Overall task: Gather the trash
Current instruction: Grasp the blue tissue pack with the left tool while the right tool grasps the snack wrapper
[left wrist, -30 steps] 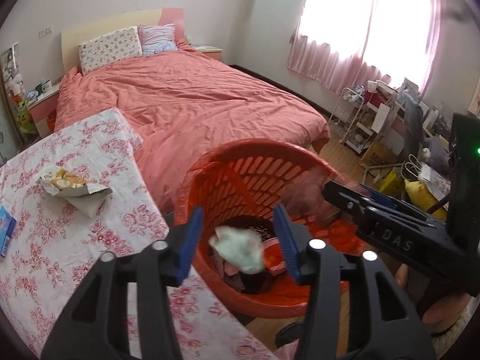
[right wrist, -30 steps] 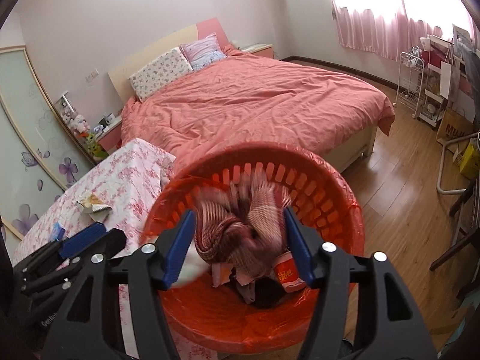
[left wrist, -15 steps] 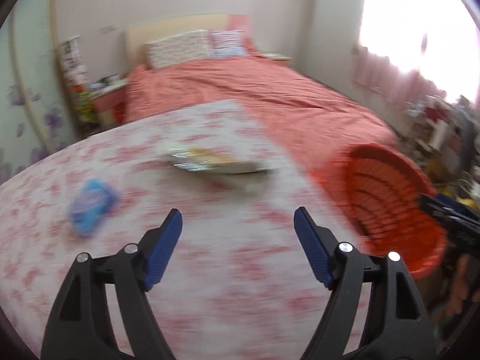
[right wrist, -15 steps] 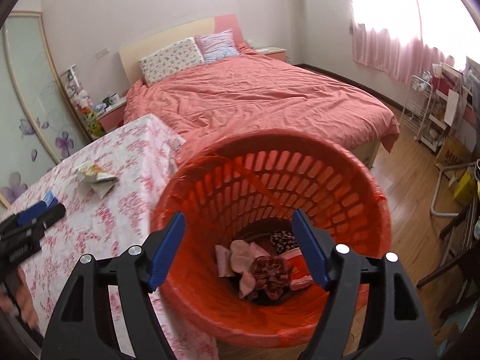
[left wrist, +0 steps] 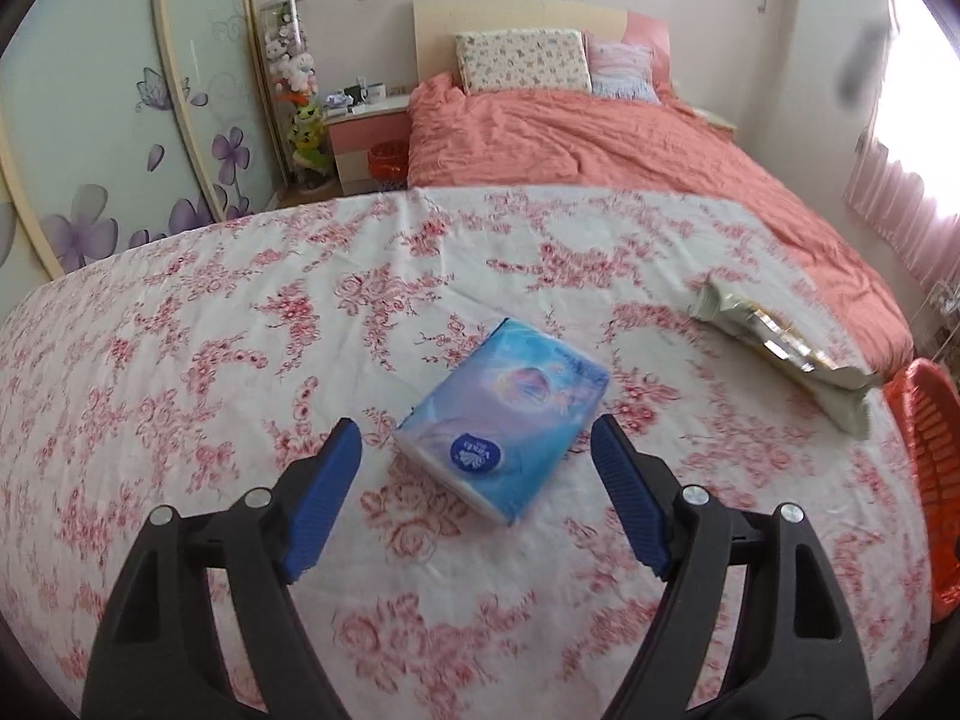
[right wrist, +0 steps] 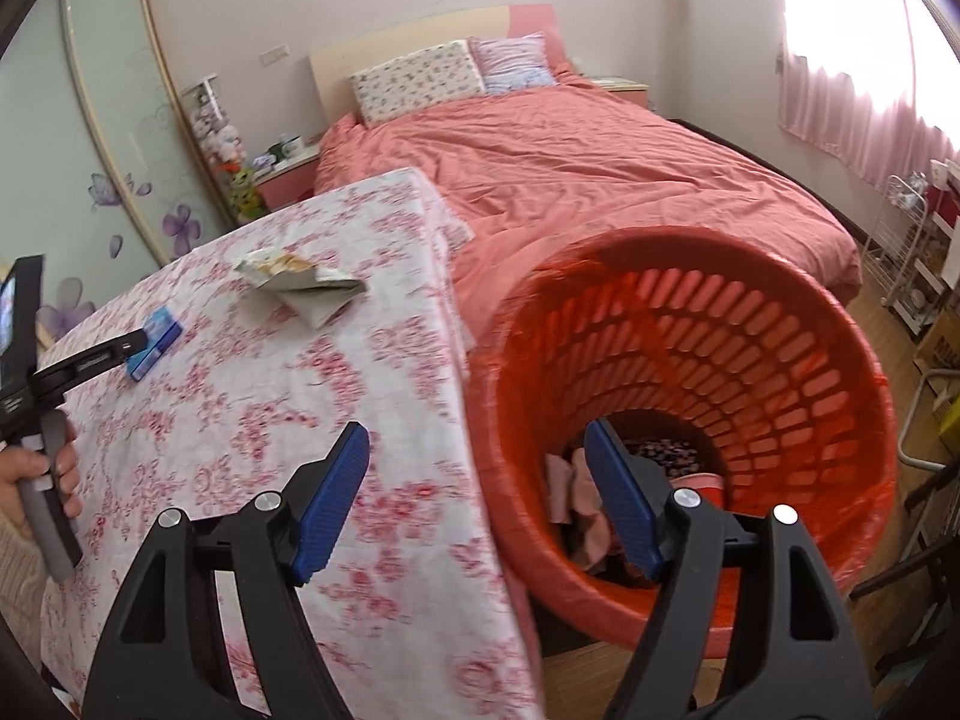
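Note:
A blue tissue pack (left wrist: 507, 417) lies on the floral-clothed table (left wrist: 240, 360). My left gripper (left wrist: 477, 498) is open and empty just above and in front of it, the pack between the blue fingertips. A crumpled snack wrapper (left wrist: 786, 354) lies at the table's right side. In the right wrist view the pack (right wrist: 153, 339) and the wrapper (right wrist: 300, 282) lie farther back on the table. My right gripper (right wrist: 480, 498) is open and empty over the table edge beside the orange basket (right wrist: 780, 324), which holds cloth scraps and other trash (right wrist: 579, 501).
A bed with a coral cover (right wrist: 600, 168) stands behind the table and basket. A nightstand (left wrist: 369, 144) and a wardrobe with flower decals (left wrist: 120, 120) are at the back left. A wire rack (right wrist: 912, 252) and wooden floor are to the right.
My left gripper swung left from the basket to the table and now frames the blue tissue pack. My right gripper dropped a checked cloth into the basket and drew left toward the table edge.

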The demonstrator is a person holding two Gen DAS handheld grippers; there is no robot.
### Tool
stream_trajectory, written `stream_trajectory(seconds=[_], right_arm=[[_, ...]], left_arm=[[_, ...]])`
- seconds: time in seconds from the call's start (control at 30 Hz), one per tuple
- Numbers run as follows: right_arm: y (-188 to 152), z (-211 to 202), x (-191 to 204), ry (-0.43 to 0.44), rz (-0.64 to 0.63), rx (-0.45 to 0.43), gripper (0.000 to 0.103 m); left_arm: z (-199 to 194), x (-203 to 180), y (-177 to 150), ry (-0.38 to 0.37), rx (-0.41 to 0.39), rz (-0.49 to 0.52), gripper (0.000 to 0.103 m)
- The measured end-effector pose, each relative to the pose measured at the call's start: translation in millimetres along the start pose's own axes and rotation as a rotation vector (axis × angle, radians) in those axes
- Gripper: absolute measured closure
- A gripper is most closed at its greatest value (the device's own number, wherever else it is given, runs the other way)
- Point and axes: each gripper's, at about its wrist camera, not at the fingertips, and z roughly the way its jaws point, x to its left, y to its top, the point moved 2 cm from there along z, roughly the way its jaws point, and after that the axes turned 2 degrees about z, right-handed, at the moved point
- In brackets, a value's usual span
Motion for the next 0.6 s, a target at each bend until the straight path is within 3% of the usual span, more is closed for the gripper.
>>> stream_trajectory(seconds=[0.17, 0.2, 0.47, 0.6], right_arm=[[1, 7, 15, 0.018, -0.019, 0.014, 0.029], [1, 8, 18, 0.021, -0.021, 0.016, 0.029], [9, 22, 51, 0.051, -0.094, 0.02, 0.029], [25, 39, 71, 0.04, -0.124, 0.002, 0.018]], left_arm=[[17, -13, 4, 0.03, 0.031, 0.056, 0.026], [20, -15, 6, 0.029, 0.041, 0.065, 0.031], [9, 6, -10, 0.053, 0.064, 0.025, 0.035], [-10, 32, -34, 0.101, 0.064, -0.005, 0.034]])
